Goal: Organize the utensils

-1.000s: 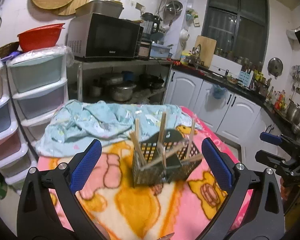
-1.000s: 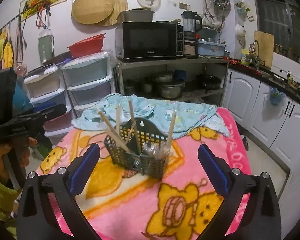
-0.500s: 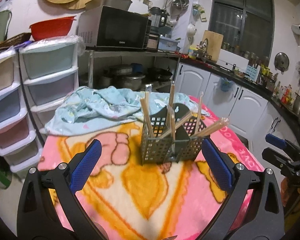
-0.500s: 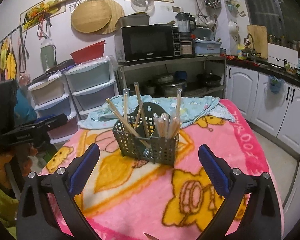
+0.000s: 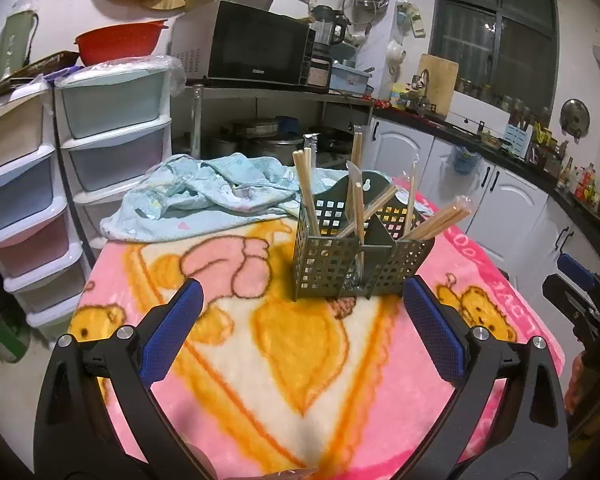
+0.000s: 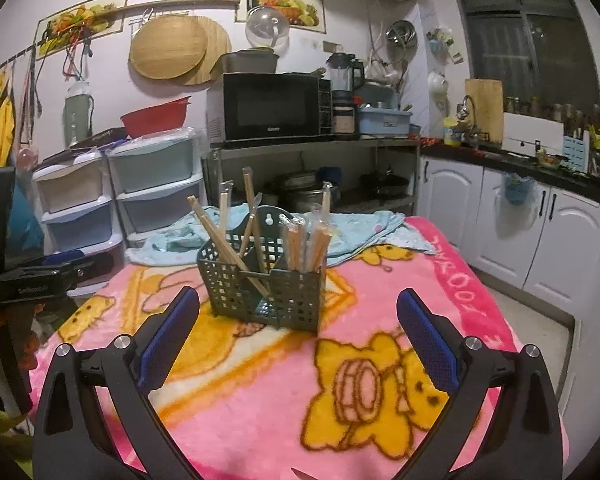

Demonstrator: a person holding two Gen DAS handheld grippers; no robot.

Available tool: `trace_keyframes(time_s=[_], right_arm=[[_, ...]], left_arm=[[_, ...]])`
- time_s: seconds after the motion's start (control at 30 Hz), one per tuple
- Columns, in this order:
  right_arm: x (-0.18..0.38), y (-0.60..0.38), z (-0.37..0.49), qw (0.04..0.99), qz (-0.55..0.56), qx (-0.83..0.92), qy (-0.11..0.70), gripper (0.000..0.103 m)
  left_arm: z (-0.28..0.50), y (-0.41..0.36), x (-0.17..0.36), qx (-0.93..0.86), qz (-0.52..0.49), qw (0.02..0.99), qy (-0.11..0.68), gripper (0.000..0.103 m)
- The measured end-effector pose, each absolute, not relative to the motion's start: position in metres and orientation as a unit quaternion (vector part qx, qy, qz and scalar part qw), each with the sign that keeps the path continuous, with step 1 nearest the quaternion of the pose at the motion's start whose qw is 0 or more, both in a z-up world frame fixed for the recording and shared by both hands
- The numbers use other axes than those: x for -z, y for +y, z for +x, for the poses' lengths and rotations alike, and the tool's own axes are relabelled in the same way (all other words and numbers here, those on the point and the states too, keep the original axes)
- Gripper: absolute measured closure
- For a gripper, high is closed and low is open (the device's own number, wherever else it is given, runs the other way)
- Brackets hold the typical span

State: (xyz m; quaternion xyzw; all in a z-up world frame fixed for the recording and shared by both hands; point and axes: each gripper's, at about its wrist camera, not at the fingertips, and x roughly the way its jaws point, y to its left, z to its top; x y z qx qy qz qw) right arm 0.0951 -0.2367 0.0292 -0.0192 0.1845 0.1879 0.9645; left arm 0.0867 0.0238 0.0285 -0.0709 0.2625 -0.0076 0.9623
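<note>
left gripper [image 5: 300,312] and right gripper [image 6: 298,310] — fingers apart, empty — face the caddy [image 5: 352,256] holding chopsticks [image 6: 304,246].

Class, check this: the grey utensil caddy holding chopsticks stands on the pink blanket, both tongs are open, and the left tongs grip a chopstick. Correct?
Not quite. The left tongs grip nothing; the left wrist view shows them open short of the utensil caddy. The rest holds: chopsticks in the caddy on the pink blanket, right tongs open.
</note>
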Motion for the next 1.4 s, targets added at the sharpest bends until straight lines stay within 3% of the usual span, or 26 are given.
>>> trace_keyframes(time_s=[0.57, 1.4], right_arm=[[0.0, -0.23, 0.062, 0.985, -0.038, -0.142, 0.09, 0.007], [0.012, -0.224, 0.065, 0.985, -0.04, -0.137, 0.098, 0.007]], left_arm=[[0.066, -0.003, 0.008, -0.001, -0.051, 0.971, 0.234, 0.011], [0.062, -0.008, 0.012, 0.003, -0.051, 0.975, 0.217, 0.011]])
